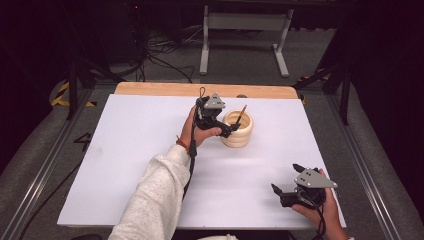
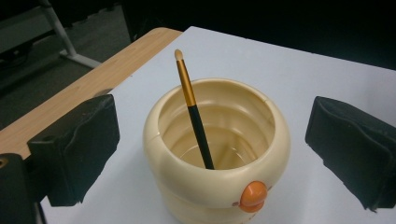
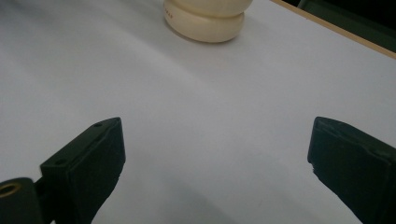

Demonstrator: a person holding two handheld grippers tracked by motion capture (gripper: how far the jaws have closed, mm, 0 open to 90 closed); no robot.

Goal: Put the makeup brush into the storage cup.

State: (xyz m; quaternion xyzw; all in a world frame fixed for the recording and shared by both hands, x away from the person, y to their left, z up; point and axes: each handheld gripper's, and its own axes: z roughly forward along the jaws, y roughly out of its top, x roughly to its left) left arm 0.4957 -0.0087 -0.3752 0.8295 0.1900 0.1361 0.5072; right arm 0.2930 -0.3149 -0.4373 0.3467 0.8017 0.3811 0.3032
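Note:
A cream, ribbed round pot (image 1: 238, 129) with an orange knob stands on the white tabletop (image 1: 140, 150), a little beyond its middle. A thin brush (image 1: 240, 116) with a black and gold handle leans inside it, tip up. My left gripper (image 1: 223, 129) hovers at the pot's left side, open. In the left gripper view the pot (image 2: 187, 182) sits between the wide-spread jaws of my left gripper (image 2: 212, 116), whose pads stay clear of it, and the brush (image 2: 189, 93) stands free. My right gripper (image 1: 286, 179) rests open near the front right corner, nothing between its jaws (image 3: 215, 154); the pot (image 3: 205, 23) lies farther off.
A wooden strip (image 1: 200, 90) runs along the table's far edge. Beyond it stand a white metal frame (image 1: 245, 22) and loose cables on the grey floor. Dark rails flank the table on both sides.

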